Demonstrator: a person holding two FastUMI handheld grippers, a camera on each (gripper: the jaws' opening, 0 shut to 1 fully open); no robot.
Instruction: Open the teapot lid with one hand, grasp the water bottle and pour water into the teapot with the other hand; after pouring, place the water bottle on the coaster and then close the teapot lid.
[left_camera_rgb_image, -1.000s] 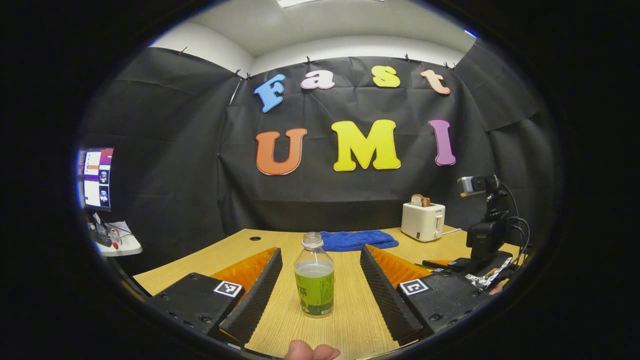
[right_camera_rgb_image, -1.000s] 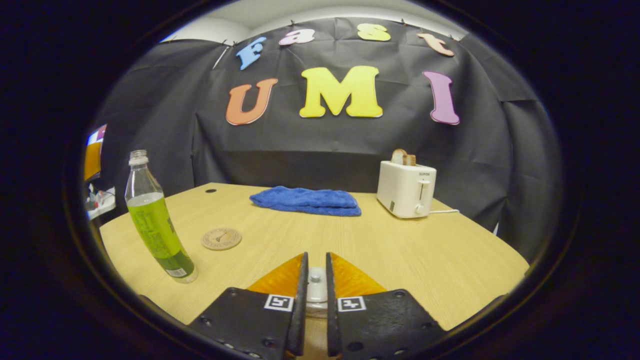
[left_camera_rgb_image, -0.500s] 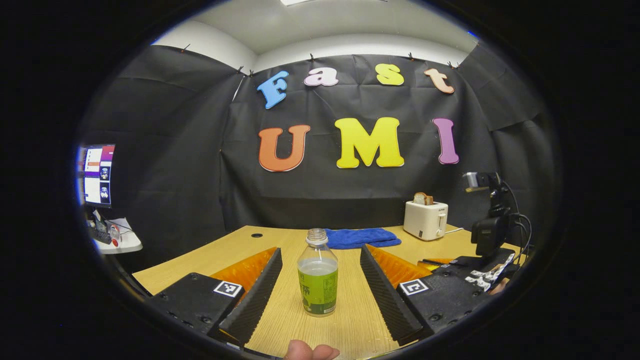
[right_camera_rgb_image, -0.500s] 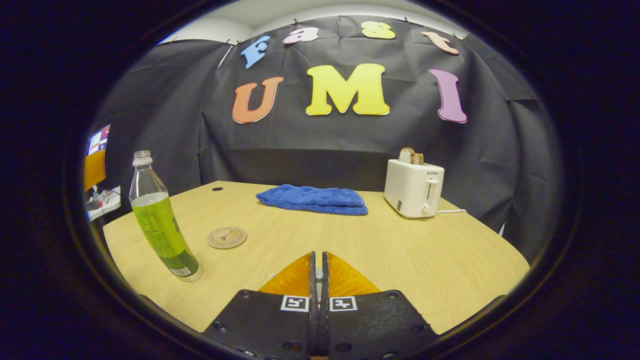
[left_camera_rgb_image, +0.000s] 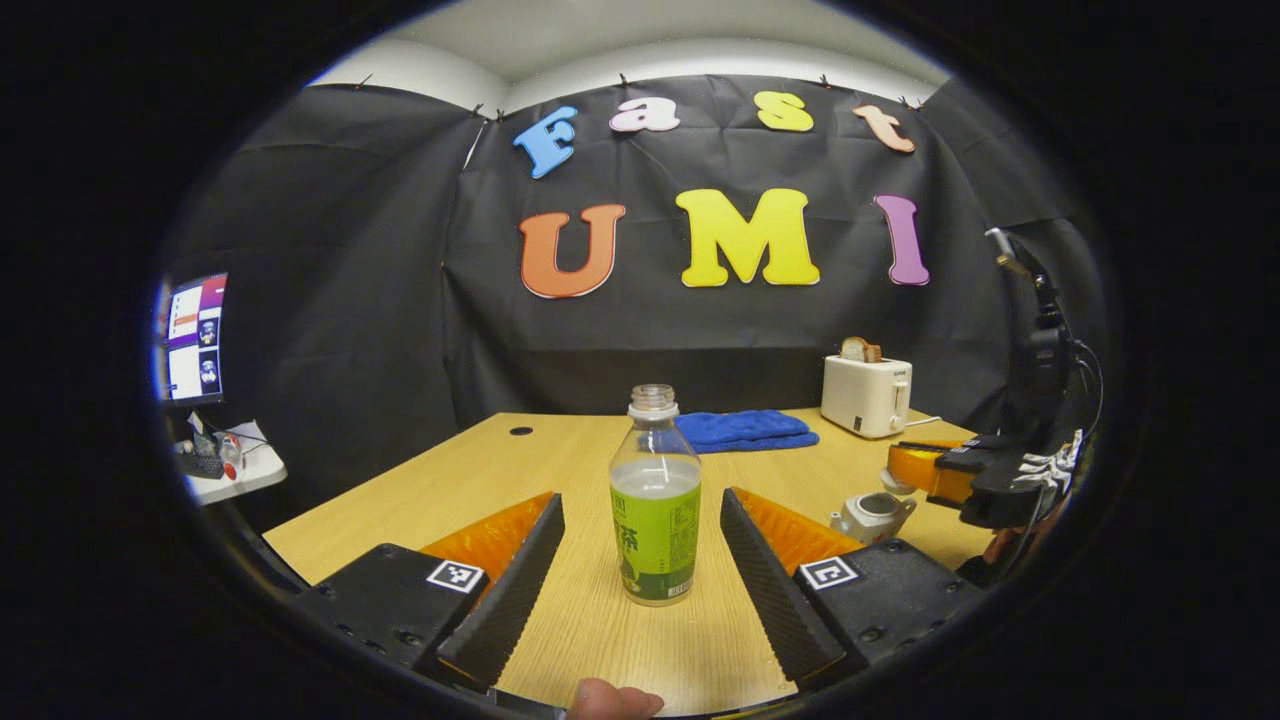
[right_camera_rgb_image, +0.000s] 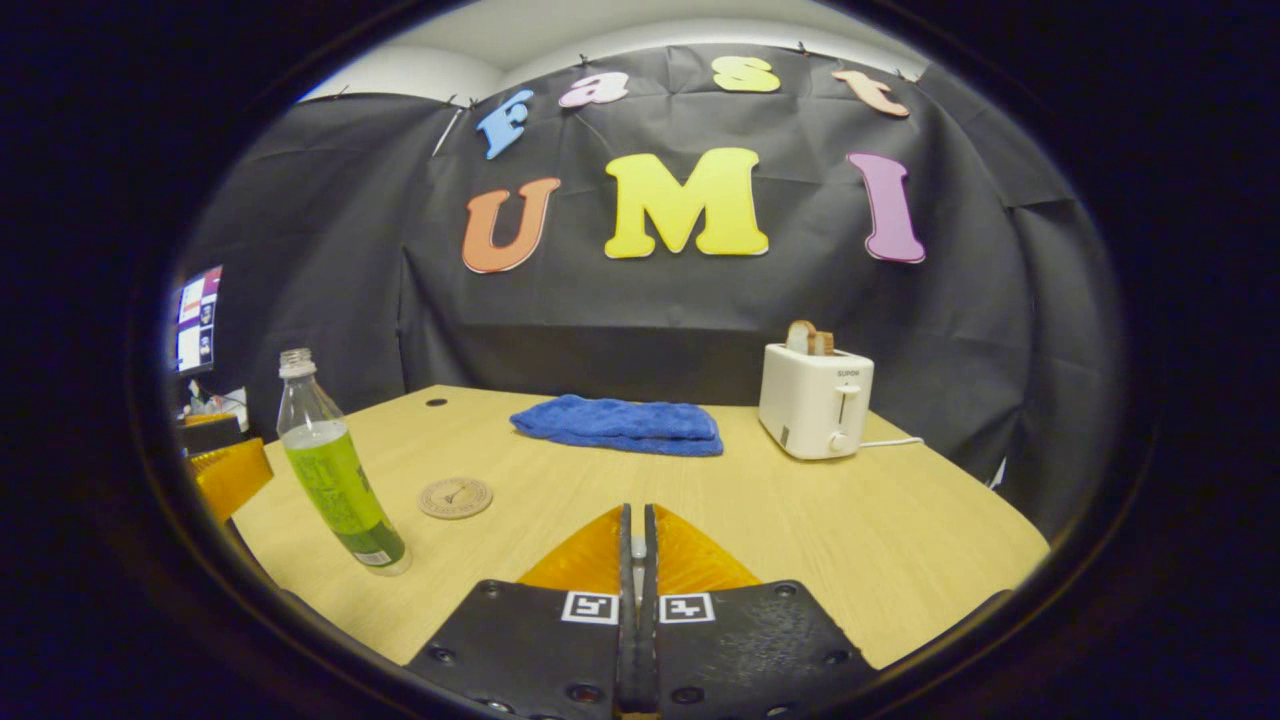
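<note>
A clear bottle (left_camera_rgb_image: 655, 500) with green liquid and a green label stands uncapped on the table between the spread fingers of my left gripper (left_camera_rgb_image: 640, 500), which is open and not touching it. To the right sits a small white teapot (left_camera_rgb_image: 868, 513) with its top uncovered. My right gripper (left_camera_rgb_image: 925, 468) hovers just above it. In the right gripper view, my right gripper (right_camera_rgb_image: 637, 512) is shut on the knob of the white lid (right_camera_rgb_image: 637, 547), mostly hidden by the fingers. The bottle (right_camera_rgb_image: 340, 480) stands at the left, and a round coaster (right_camera_rgb_image: 455, 497) lies beside it.
A folded blue towel (right_camera_rgb_image: 618, 422) and a white toaster (right_camera_rgb_image: 815, 400) with bread sit at the back of the wooden table (right_camera_rgb_image: 850, 540). A monitor (left_camera_rgb_image: 190, 340) stands off the table's left side. A person's fingertip (left_camera_rgb_image: 610, 700) shows at the bottom edge.
My right gripper shut on the lid's knob and lifted it off the teapot. My left gripper moved closer to the bottle, which now stands deeper between its fingers.
</note>
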